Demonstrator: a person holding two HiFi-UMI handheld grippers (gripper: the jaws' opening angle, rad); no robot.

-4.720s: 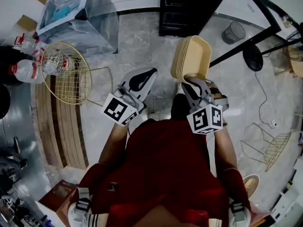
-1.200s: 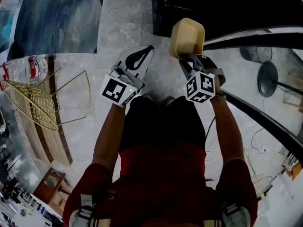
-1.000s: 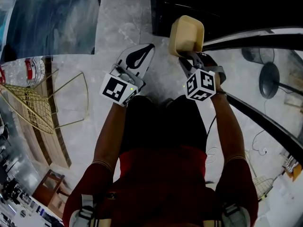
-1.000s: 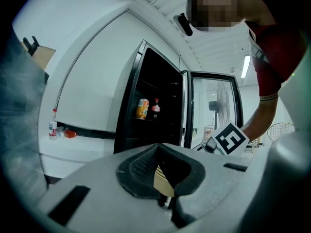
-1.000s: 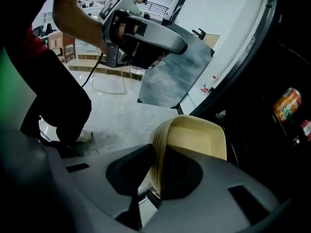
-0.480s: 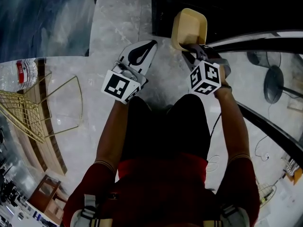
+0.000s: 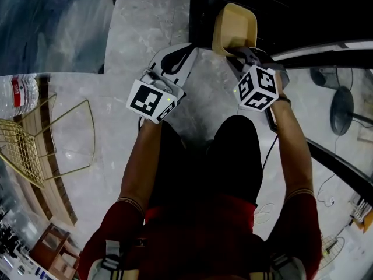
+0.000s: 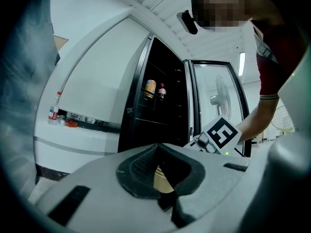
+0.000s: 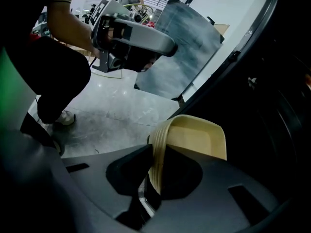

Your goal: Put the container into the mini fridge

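Place: open indoor workspace | Evidence: marble floor, drinks fridge, pedestal fan, wire baskets

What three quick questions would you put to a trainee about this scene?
1. True or false: the left gripper grips the container.
2. Where is the container? A) lying on the floor. B) clamped in the right gripper at the front of the fridge. C) inside a wire basket.
3. Fill the gap: the fridge's door stands ___.

Key: 1 false, the left gripper holds nothing. 2 B. 3 open.
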